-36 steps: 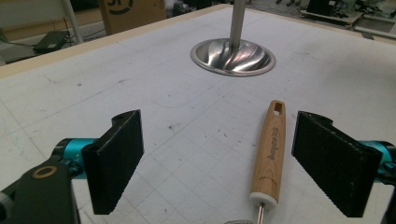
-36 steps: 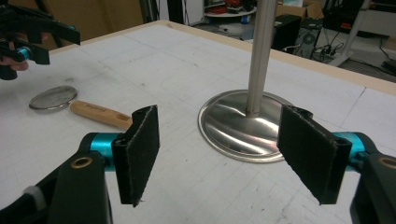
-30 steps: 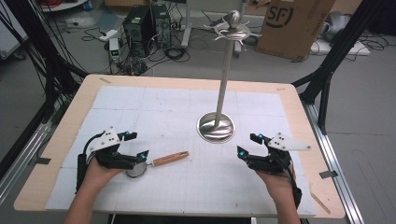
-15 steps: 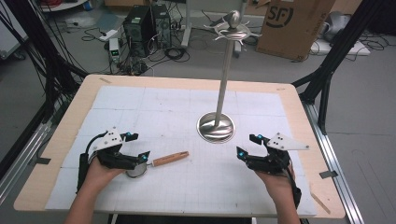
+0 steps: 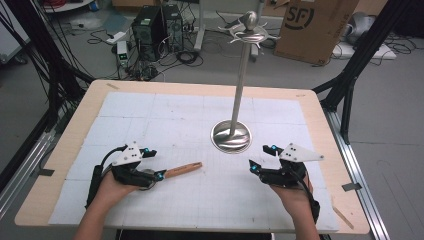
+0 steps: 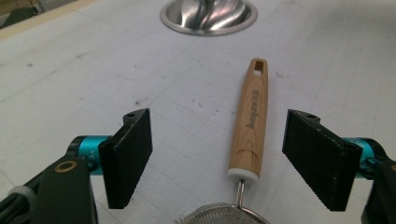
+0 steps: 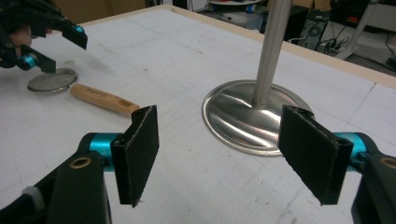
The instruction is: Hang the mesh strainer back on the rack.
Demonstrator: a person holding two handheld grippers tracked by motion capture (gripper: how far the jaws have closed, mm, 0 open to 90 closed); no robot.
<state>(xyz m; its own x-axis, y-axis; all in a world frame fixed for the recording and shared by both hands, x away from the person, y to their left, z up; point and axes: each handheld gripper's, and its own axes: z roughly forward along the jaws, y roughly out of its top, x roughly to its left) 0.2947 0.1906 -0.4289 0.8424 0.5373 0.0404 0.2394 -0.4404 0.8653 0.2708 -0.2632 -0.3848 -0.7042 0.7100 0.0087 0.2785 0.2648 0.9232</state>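
Observation:
A small mesh strainer [image 6: 224, 217] with a wooden handle [image 5: 184, 170] lies flat on the white mat at the front left. My left gripper [image 5: 155, 163] hovers low over the strainer's bowl end. In the left gripper view the handle [image 6: 250, 123] lies between the jaws, nearer the right pad, and neither pad touches it. These jaws have just been closing and still stand wide. My right gripper [image 5: 263, 157] rests at the front right, open, with nothing between its pads [image 7: 140, 154]. It points at the steel stand's round base [image 7: 252, 121].
The steel stand [image 5: 240, 85] rises from its base [image 5: 231, 136] at the table's middle, with hooks at its top [image 5: 248, 31]. The white mat covers the wooden table [image 5: 320, 120]. Computers, cables and a cardboard box [image 5: 312, 25] sit on the floor beyond.
The left gripper's jaws look slightly narrower around the handle. Both hands and the strainer have kept their places.

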